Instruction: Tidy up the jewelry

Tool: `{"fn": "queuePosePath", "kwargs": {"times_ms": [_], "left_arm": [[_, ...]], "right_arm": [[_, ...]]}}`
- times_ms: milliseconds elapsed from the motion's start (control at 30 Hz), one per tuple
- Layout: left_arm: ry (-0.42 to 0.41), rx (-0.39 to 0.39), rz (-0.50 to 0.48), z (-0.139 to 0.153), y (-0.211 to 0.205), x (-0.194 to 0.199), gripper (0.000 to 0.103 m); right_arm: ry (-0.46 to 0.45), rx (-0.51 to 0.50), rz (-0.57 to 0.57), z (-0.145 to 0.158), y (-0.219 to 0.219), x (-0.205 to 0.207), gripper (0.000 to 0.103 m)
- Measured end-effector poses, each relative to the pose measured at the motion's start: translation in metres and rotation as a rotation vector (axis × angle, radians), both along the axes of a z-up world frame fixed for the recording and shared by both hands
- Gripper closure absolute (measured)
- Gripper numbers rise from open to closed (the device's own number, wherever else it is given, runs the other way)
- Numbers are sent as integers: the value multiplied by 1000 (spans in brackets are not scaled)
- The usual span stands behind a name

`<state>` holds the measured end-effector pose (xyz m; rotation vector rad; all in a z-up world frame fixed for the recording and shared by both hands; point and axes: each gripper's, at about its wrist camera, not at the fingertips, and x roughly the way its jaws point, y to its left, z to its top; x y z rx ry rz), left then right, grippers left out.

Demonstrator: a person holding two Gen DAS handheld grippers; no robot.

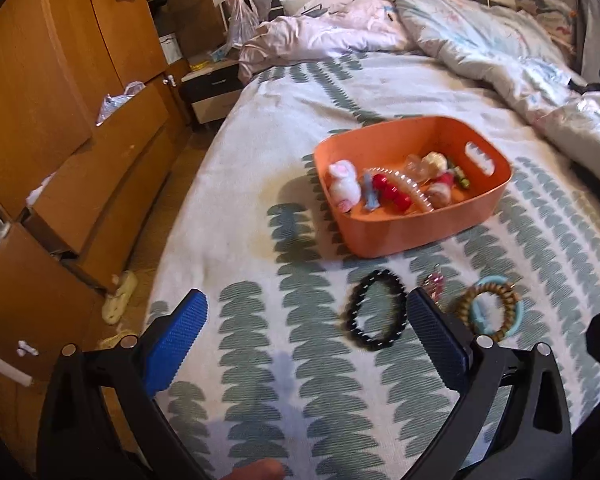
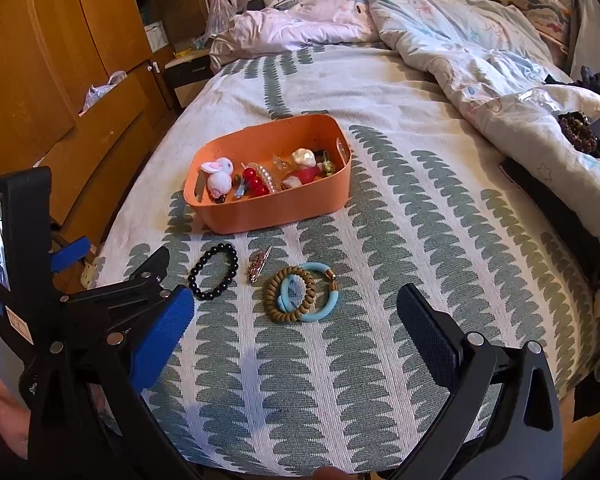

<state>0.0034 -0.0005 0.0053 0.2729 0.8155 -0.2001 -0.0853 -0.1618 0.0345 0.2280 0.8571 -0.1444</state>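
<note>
Left wrist view: orange bin (image 1: 416,236) contents motion-blurred, small pieces behind the pearl strand (image 1: 404,184) unidentifiable. Right pad (image 1: 436,340) covers part of the black bead bracelet (image 1: 374,308) and the pink clip (image 1: 434,284). Right wrist view: dark beaded item (image 2: 578,132) at far right cut by the edge.

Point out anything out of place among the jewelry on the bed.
Four pieces lie loose on the bedspread in front of the orange bin rather than inside it: a black bead bracelet, a pink clip, and a tan bead bracelet overlapping a teal bangle. Nothing looks spilled or broken.
</note>
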Motion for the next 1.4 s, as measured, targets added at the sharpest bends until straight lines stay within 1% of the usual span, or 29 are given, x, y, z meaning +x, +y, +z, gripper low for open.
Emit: {"fn": "queuePosePath", "kwargs": {"times_ms": [67,233,333,400,467,500,567,700,800,867,933,1067,1133,1167,1233,1267,1300,1333,1400], "left_arm": [[-18,-12,5,2,1,1,4],[-69,-1,38,7,6,9,4],[-46,-8,73,6,11,17,4],[-8,-4,117,3,15,25,4],[6,25,143,-2,18,29,4],[-2,48,150,-2,17,30,4],[-48,93,159,0,13,28,4],[-114,47,137,11,16,20,4],[-123,-3,111,19,19,19,4],[-120,-15,112,21,20,21,4],[-131,27,128,20,18,24,4],[-154,70,141,21,15,30,4],[-155,71,147,24,16,36,4],[-148,63,141,25,17,40,4],[-121,34,112,30,20,52,4],[-118,19,108,33,22,59,4],[-134,20,114,37,24,64,4],[-155,34,119,40,23,68,4],[-190,75,118,44,21,76,4]], "right_arm": [[-10,-6,-12,2,-1,-1,3],[-36,-17,-27,7,-2,-3,3],[-45,-18,-23,8,-1,-4,3],[-52,-10,-23,9,-1,-3,3],[-54,12,-18,9,-1,-3,3],[-56,16,-19,10,-2,-3,3],[-62,7,-24,11,-1,-2,3],[-51,-26,-31,9,2,1,3],[-33,-25,-24,5,2,5,3],[-47,-25,-17,6,1,6,3],[-67,-53,-21,9,1,5,3],[-80,-119,-20,11,-1,9,3],[-64,-113,-2,12,-4,16,3],[-45,-88,12,13,-8,23,3],[-31,-73,29,19,-11,34,3],[-33,-81,33,22,-12,39,3],[-38,-110,38,30,-12,47,3],[-42,-117,46,35,-11,53,3],[-34,-100,93,44,-12,73,3]]}}
